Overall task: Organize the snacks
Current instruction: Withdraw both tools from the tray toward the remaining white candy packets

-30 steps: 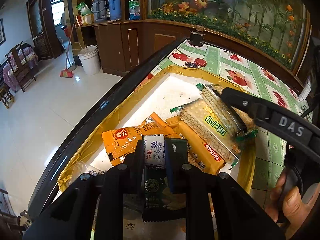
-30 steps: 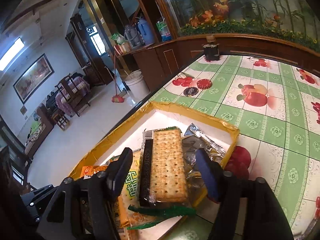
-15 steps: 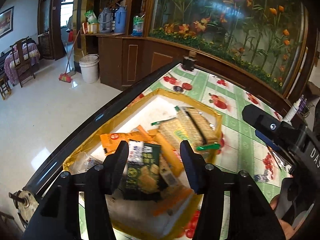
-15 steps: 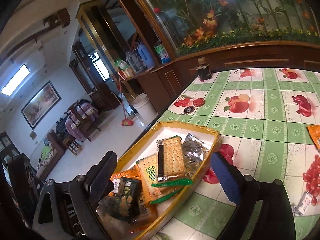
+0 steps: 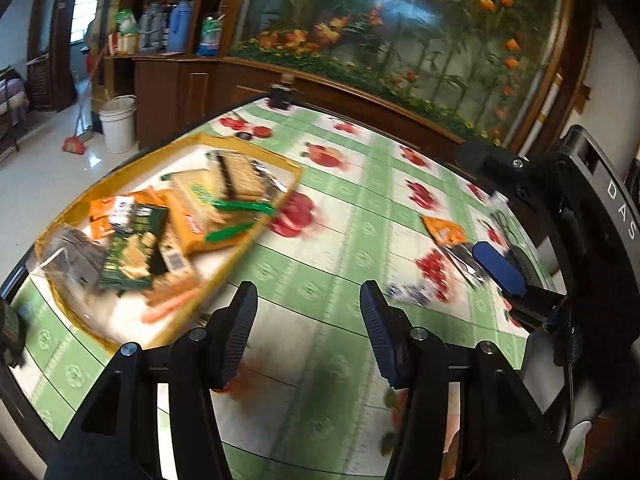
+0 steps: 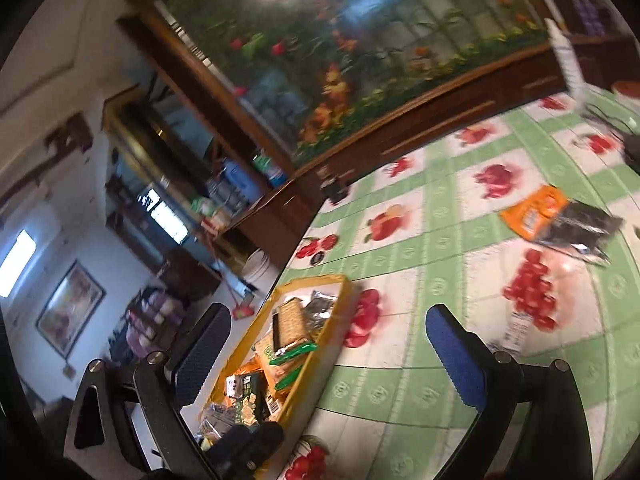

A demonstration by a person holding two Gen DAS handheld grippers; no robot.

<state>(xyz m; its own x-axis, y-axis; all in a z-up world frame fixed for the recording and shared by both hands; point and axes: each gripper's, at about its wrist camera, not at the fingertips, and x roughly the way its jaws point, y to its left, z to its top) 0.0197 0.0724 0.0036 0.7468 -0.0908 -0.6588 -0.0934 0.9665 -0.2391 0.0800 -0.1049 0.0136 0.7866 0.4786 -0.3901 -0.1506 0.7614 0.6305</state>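
Several snack packets (image 5: 200,216) lie piled in the tray (image 5: 248,248) at the table's left edge, while two more packets (image 6: 560,220) lie well apart on the tablecloth (image 5: 340,240) to its right.
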